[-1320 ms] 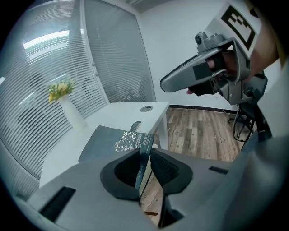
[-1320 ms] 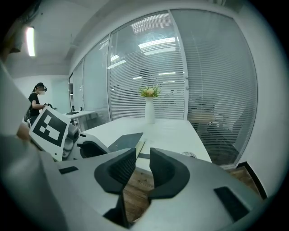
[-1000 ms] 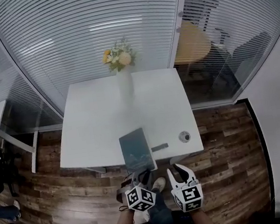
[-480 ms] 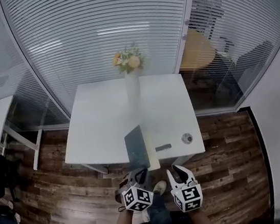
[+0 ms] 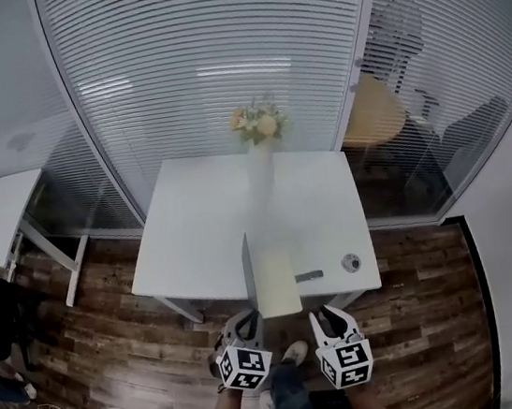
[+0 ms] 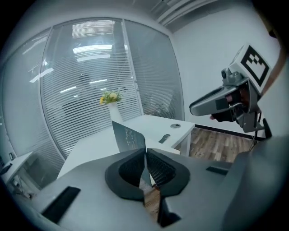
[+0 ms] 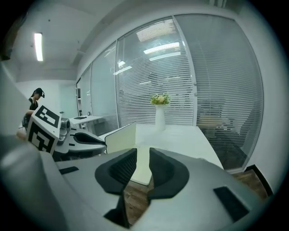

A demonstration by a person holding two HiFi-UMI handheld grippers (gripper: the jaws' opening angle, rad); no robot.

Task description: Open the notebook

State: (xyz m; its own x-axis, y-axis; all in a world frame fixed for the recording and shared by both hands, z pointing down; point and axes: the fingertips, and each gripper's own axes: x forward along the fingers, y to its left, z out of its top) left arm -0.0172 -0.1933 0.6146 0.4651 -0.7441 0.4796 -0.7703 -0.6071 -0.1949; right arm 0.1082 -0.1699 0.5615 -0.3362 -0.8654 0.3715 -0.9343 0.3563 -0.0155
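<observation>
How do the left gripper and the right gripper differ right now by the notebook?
On the left gripper the jaws, which have just been closing, pinch the upright notebook cover; on the right gripper the jaws stand apart. The left gripper holds the cover; the right gripper holds nothing, with only the open page ahead of it. Both hover at the table near its front edge.

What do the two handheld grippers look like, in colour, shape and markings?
The left gripper and right gripper are alike: light grey bodies, two curved jaws lined with black ribbed pads, and a white cube bearing black square markers.
</observation>
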